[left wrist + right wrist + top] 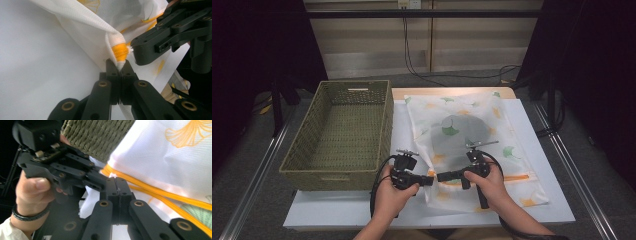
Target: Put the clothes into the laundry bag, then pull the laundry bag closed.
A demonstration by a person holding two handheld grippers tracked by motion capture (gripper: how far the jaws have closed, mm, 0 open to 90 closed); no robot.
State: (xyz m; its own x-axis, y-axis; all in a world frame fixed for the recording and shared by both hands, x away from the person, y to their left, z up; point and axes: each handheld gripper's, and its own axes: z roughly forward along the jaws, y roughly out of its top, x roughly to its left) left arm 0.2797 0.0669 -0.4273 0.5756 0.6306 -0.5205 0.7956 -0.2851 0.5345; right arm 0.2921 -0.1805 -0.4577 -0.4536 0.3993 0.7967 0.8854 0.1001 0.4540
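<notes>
Pinching the near corner of a white mesh bag, the left tool is pressed tight on the cloth by its orange zipper end. Just at its three o'clock, tip to tip, the right tool is squeezed shut on the orange zipper edge. That bag lies flat on the white bench, with something grey inside. Farther off, at ten o'clock, sits a green woven basket.

White mesh bag with orange-and-green leaf print, orange zipper; olive-green woven basket.
</notes>
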